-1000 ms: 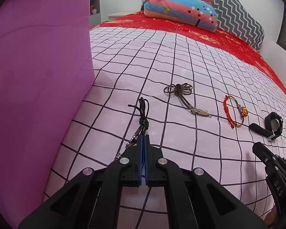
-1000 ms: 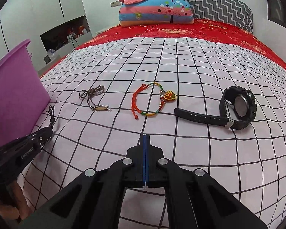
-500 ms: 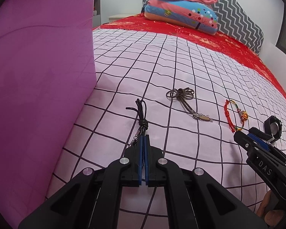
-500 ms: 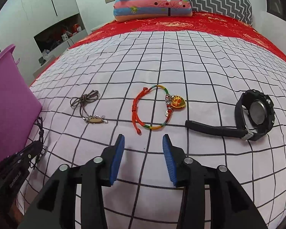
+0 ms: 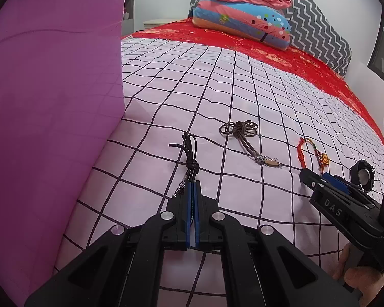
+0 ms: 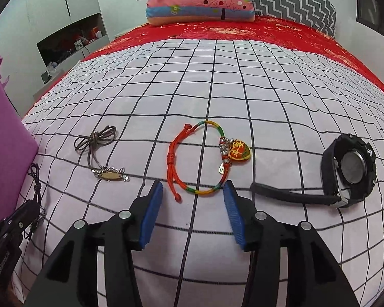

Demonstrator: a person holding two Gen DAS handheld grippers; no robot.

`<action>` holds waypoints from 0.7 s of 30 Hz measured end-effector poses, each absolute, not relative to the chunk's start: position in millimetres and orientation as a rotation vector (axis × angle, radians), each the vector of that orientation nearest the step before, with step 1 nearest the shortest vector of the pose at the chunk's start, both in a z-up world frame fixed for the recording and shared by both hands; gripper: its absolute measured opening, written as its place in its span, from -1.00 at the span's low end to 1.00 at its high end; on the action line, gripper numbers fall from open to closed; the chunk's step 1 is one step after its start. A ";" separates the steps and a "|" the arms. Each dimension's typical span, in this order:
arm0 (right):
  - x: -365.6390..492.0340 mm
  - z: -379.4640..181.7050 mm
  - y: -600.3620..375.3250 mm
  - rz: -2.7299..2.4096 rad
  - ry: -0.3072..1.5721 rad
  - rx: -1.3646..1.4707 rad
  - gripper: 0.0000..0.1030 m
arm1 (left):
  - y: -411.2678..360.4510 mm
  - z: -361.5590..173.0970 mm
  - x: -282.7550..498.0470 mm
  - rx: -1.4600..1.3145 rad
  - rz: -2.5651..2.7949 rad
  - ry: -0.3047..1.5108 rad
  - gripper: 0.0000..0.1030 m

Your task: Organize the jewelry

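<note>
My left gripper [image 5: 192, 186] is shut on the chain end of a black cord necklace [image 5: 189, 153] that trails ahead on the checked sheet, beside a purple bin [image 5: 51, 89]. My right gripper [image 6: 193, 192] is open, its blue pads either side of the near edge of a red and multicolour cord bracelet [image 6: 207, 158] with a red heart charm. A brown cord necklace [image 6: 99, 151] with a metal pendant lies left of it, a black wristwatch [image 6: 350, 168] right of it. The brown necklace [image 5: 243, 133], bracelet [image 5: 312, 153] and right gripper [image 5: 320, 179] also show in the left wrist view.
The jewelry lies on a bed with a pink checked sheet [image 6: 217, 89] and a red cover [image 6: 243, 30] behind. Pillows and a folded quilt [image 6: 199, 2] are stacked at the headboard. The purple bin [image 6: 2, 128] stands at the bed's left edge.
My right gripper has opened from shut and moved forward up to the bracelet. My left gripper stays shut on the black necklace, which has shifted little.
</note>
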State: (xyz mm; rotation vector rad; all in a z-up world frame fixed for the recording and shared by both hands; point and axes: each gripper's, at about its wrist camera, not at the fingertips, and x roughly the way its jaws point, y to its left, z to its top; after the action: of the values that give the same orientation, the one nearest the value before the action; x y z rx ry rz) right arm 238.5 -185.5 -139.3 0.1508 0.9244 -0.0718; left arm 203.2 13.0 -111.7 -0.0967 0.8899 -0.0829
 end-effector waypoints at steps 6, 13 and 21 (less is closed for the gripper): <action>250.5 -142.0 -185.1 -0.087 0.927 0.133 -0.04 | 14.0 -110.8 202.3 -0.093 -0.082 0.878 -0.96; 262.7 -144.8 -183.6 -0.095 0.935 0.108 -0.01 | 13.6 -110.3 201.3 -0.093 -0.088 0.871 -0.96; 265.9 -144.1 -181.3 -0.090 0.932 0.088 -0.56 | 11.4 -110.8 200.5 -0.090 -0.088 0.875 -0.96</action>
State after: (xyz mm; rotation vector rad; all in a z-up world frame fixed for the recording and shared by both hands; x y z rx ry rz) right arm 265.9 -181.3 -144.1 0.0880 0.9319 -0.0896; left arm 200.5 11.4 -110.8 -0.0900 0.8748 -0.0882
